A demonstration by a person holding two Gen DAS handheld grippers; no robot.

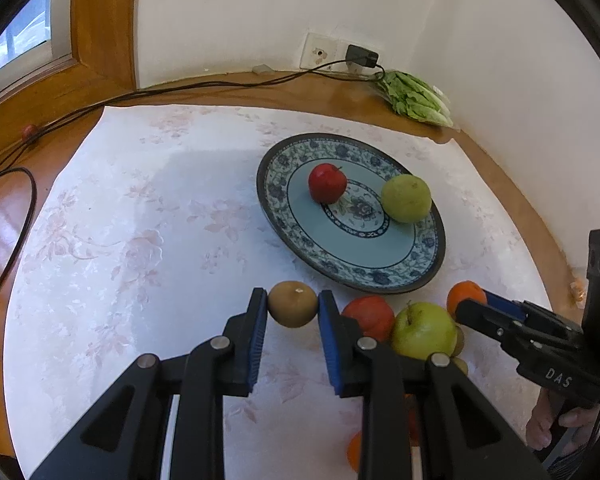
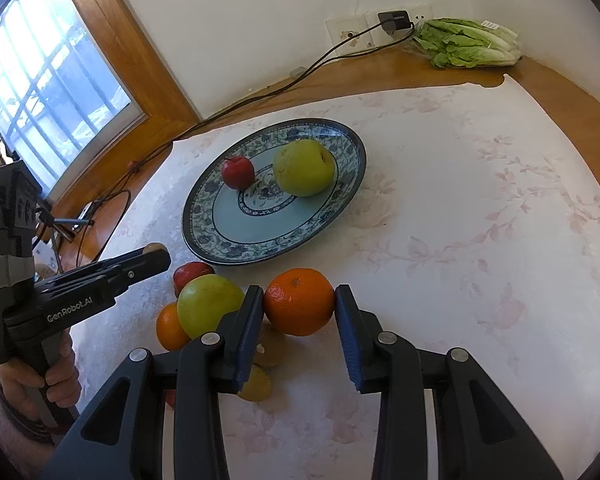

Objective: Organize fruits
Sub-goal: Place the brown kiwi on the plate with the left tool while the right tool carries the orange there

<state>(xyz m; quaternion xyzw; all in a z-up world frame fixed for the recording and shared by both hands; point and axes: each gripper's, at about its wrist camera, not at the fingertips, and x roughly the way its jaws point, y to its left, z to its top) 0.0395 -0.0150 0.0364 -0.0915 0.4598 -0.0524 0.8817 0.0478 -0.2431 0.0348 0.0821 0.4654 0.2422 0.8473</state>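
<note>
Fingers [image 1: 260,320] amid fruit pile [image 1: 420,330], plate [image 1: 352,276] beyond

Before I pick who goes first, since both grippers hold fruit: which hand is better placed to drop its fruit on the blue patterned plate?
Left, probably. The left gripper, shut on the brown kiwi, sits just before the blue patterned plate's near rim; the right gripper with its orange lies off to the side.

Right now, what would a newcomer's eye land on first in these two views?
Each gripper is clamped on a fruit at the near edge of the table: the left gripper on a brown kiwi, the right gripper on an orange. Just beyond them sits a blue floral plate already holding a small red apple and a yellow-green pear.
</note>
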